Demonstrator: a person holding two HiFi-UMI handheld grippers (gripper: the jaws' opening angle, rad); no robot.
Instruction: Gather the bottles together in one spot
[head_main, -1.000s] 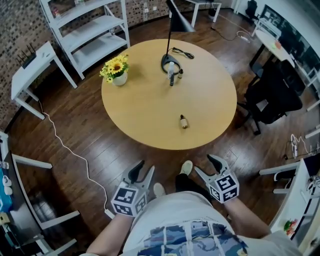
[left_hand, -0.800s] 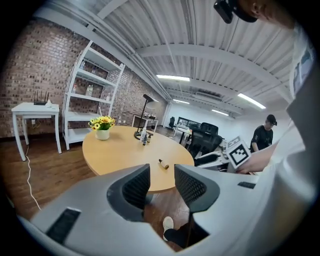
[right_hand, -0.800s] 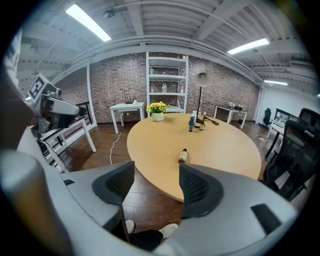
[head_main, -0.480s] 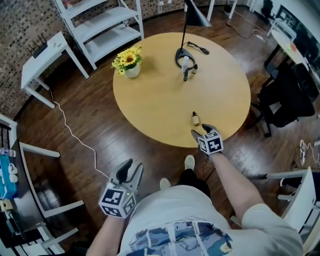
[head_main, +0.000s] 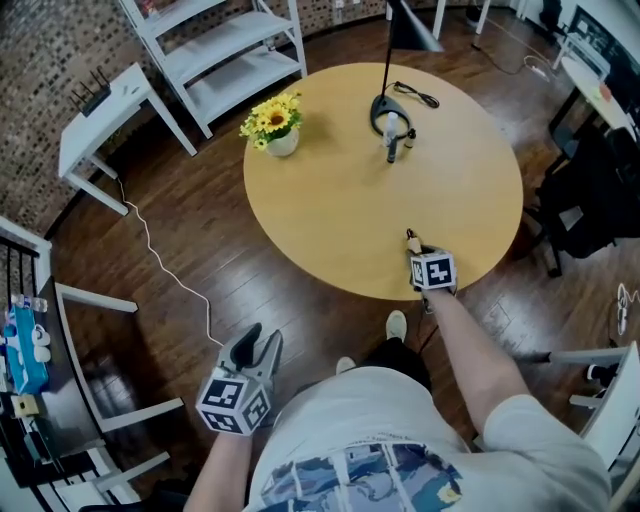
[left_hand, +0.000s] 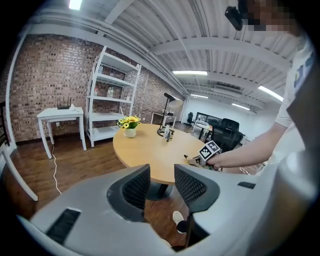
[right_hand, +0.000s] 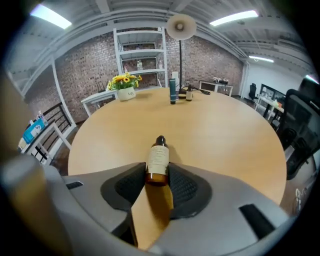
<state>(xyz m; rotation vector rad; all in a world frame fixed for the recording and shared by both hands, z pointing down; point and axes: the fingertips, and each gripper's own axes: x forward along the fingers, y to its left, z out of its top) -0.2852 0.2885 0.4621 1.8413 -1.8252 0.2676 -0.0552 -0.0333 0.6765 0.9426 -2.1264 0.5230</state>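
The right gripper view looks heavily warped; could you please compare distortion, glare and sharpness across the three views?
Right gripper view: strong fisheye, dark corners, the round wooden table bulging, ceiling strip lights glaring; the small amber glass bottle is sharp. Left gripper view: same fisheye, red brick wall curving. Head view: milder curvature, even light, no blur.

The left gripper (left_hand: 161, 172) has its jaws apart with nothing between them, above the wooden floor (left_hand: 90, 160). Beyond it, the round table (left_hand: 145, 150) bears potted yellow flowers (left_hand: 129, 122), a lamp (left_hand: 165, 116) and bottles (left_hand: 169, 134) beside its base. A white shelf unit (left_hand: 111, 100) backs onto the brick wall (left_hand: 45, 75).
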